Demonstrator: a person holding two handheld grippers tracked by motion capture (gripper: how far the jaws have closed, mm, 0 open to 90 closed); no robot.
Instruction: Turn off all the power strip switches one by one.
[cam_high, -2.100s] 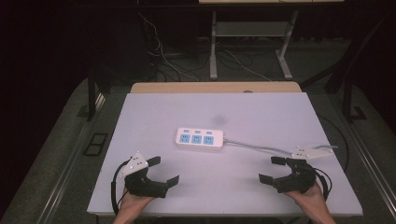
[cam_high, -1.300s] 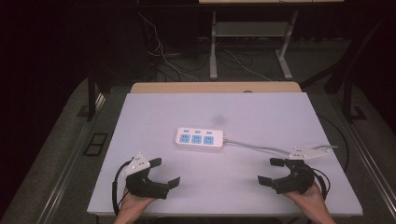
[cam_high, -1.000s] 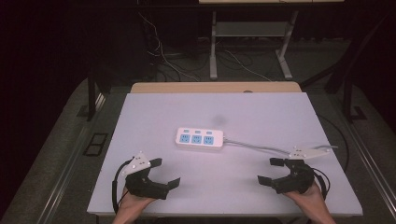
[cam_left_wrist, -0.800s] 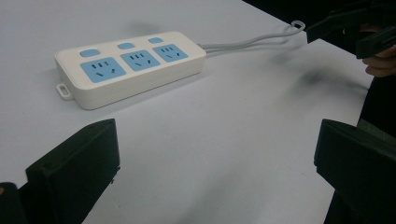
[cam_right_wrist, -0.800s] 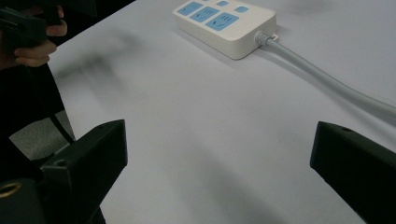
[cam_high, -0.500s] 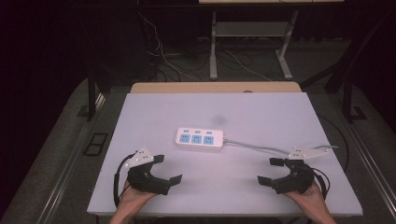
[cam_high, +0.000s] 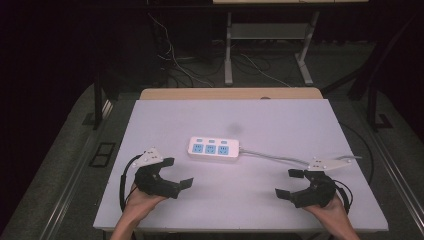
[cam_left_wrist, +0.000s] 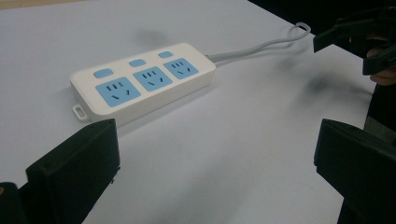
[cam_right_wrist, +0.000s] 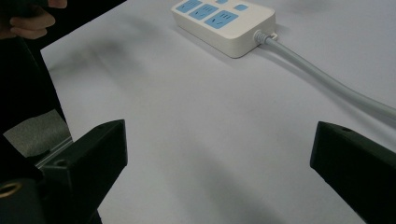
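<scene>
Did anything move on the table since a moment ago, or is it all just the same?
Only a little. The left gripper slid a bit forward and toward the middle of the table, nearer the power strip. Its jaws stayed open, and it took hold of nothing. The right gripper barely shifted and is open too. The power strip and its grey cable lie where they were.

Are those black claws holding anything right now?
Nothing is held: the left gripper and right gripper are both open, apart from the power strip.
</scene>
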